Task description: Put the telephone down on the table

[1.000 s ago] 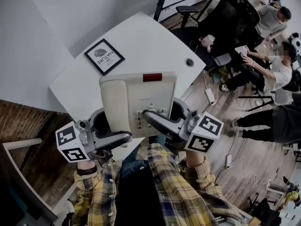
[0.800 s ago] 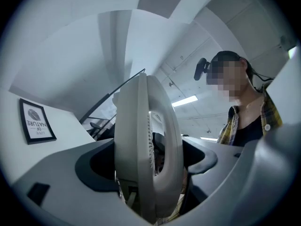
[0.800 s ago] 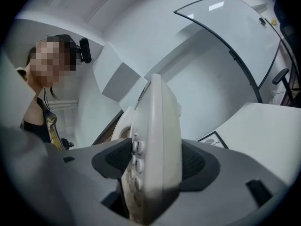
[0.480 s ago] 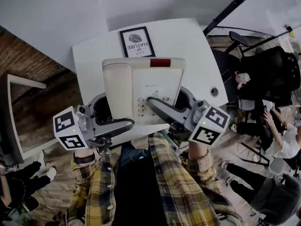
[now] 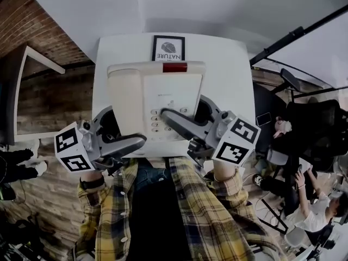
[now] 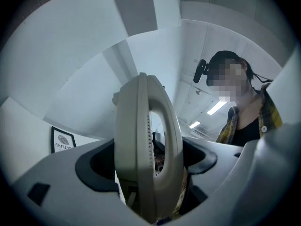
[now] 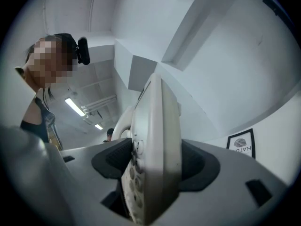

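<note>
A beige desk telephone [image 5: 163,99] with its handset [image 5: 124,105] on the left side and a red strip at its far edge hangs above the white table [image 5: 231,75]. My left gripper [image 5: 130,144] is shut on the telephone's near left edge. At its near right, over the keypad, my right gripper [image 5: 176,121] is shut as well. In the left gripper view the telephone [image 6: 143,140] stands edge-on between the jaws of the left gripper [image 6: 149,173]. The right gripper view shows the telephone [image 7: 157,126], keys showing, clamped in the right gripper [image 7: 153,168].
A black-framed picture [image 5: 168,48] lies at the table's far edge, also seen as a picture [image 6: 62,140] and a picture [image 7: 241,145]. A brick wall [image 5: 32,15] and a dark screen [image 5: 11,97] are at the left. An office chair [image 5: 315,129] and seated people [image 5: 307,222] are at the right.
The view has swung round, so the table now lies square ahead with the picture straight beyond the telephone. Both grippers still hold the telephone, now over the table's middle.
</note>
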`<state>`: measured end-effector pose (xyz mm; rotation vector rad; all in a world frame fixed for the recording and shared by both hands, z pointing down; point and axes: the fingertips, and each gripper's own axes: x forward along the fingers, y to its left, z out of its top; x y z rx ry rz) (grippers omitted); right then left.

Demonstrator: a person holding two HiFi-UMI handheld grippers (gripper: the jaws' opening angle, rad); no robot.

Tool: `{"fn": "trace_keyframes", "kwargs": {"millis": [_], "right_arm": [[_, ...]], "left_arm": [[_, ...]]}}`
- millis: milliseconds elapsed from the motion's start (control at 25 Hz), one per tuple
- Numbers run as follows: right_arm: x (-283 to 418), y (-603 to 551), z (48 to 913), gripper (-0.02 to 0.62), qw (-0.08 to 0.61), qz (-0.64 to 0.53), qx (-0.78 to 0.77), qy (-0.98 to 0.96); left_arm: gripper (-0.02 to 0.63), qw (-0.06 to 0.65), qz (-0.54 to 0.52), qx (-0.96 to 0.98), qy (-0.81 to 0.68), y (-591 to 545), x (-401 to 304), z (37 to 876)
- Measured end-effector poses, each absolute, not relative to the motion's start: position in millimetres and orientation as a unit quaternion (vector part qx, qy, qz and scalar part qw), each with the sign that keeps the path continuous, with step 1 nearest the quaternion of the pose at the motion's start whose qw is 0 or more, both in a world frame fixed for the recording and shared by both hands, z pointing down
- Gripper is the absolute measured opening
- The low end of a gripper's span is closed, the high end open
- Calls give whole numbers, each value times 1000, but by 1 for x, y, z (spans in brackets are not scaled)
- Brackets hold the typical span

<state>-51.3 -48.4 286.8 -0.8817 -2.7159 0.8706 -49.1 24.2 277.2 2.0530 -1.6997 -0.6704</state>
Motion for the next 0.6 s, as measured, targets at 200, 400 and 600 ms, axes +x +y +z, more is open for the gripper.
{"fn": "trace_keyframes", "kwargs": {"millis": [200,400,600], "right_arm": [[-43,-66,283,279,87,285,-318,-900],[-31,-90,284,279,90,276,-326,-900],[-26,-111,286,279,89,281,-314,-903]], "left_arm": [[393,183,-248,716,-626,7,-37,274],[393,177,-256,710,-632,-18,-23,277],[393,186,-256,715,-623,-38,-20,278]]}}
